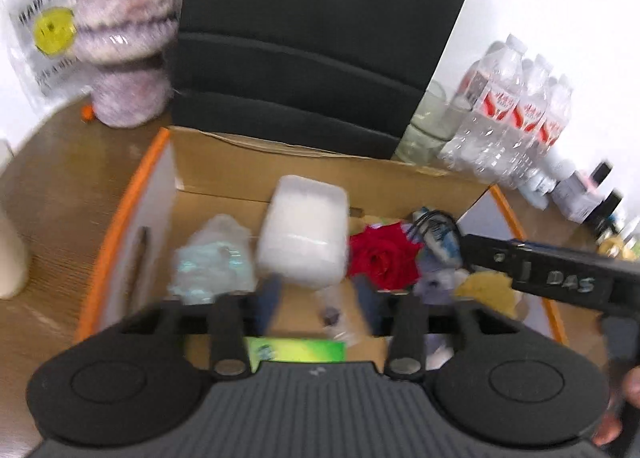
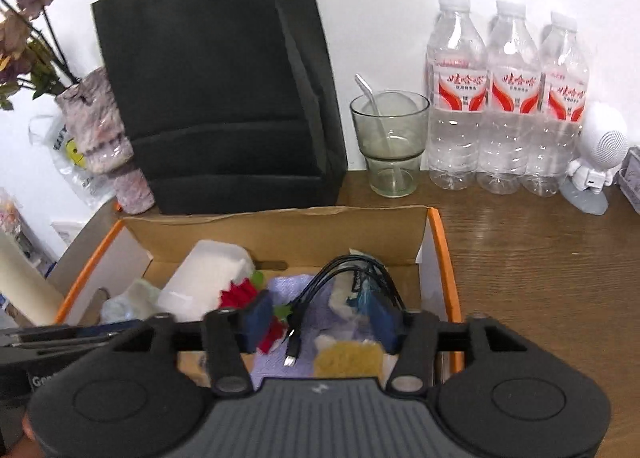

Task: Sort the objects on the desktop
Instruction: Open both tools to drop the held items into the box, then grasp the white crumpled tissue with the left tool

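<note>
Hovering released, my left tongs (image 1: 318,300) and right tongs (image 2: 320,318) overlook the orange-edged cardboard box (image 2: 444,258) already holding clutter; desk items behind remain.

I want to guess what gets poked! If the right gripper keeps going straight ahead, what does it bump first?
Probably the black USB cable, lying on a lilac cloth inside the orange-edged cardboard box. The right gripper is open, with nothing held, and points down into the box. Depth is hard to judge here.
</note>
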Available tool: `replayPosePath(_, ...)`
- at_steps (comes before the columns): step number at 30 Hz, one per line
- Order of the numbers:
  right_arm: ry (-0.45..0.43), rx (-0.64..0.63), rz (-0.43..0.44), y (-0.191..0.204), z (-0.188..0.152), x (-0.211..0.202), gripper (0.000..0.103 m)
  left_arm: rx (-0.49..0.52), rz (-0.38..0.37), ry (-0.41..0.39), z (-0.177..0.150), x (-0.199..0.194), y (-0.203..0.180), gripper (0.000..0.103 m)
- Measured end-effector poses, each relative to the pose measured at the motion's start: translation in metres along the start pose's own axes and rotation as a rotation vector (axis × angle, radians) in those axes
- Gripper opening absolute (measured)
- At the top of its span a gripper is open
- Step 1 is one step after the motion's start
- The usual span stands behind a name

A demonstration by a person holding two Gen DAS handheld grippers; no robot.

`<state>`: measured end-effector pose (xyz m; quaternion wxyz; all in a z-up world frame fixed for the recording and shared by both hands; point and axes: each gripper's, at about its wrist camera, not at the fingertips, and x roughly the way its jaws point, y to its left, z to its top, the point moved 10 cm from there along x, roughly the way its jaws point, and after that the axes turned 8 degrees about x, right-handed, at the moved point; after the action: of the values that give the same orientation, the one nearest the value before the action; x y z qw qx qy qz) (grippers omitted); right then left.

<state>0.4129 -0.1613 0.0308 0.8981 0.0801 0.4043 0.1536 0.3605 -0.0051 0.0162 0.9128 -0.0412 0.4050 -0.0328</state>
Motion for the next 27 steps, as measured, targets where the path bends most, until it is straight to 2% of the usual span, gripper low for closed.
replayPosePath(1,0.021,-0.014,-0.017,0.002,-0.002,-0.004,0.070,0.036,0.024,0.007,-0.001,-0.005,0.002,0.058)
replayPosePath(3,0.032,-0.043,-0.054,0.006,-0.003,-0.017,0.077,0.089,0.066,0.019,-0.004,-0.016,0.005,0.064)
replayPosePath(5,0.049,-0.065,-0.076,0.008,-0.007,-0.028,0.085,0.111,0.090,0.024,-0.008,-0.027,0.009,0.079)
replayPosePath(6,0.069,-0.073,-0.086,0.009,-0.011,-0.033,0.087,0.122,0.103,0.030,-0.011,-0.033,0.011,0.088)
replayPosePath(10,0.127,-0.111,-0.097,0.016,-0.034,-0.047,0.088,0.161,0.155,0.073,-0.029,-0.049,0.014,0.099)
replayPosePath(16,0.134,-0.114,-0.106,0.023,-0.064,-0.071,0.088,0.145,0.181,0.065,-0.052,-0.073,0.018,0.103)
replayPosePath(21,0.047,-0.124,-0.042,0.032,-0.082,-0.096,0.088,0.158,0.198,-0.020,-0.074,-0.099,0.012,0.103)
replayPosePath(24,-0.061,-0.167,-0.035,0.039,-0.097,-0.115,0.089,0.170,0.224,-0.137,-0.090,-0.118,0.006,0.103)
replayPosePath(27,-0.153,-0.162,0.017,0.046,-0.118,-0.134,0.089,0.167,0.239,-0.243,-0.108,-0.138,0.002,0.103)
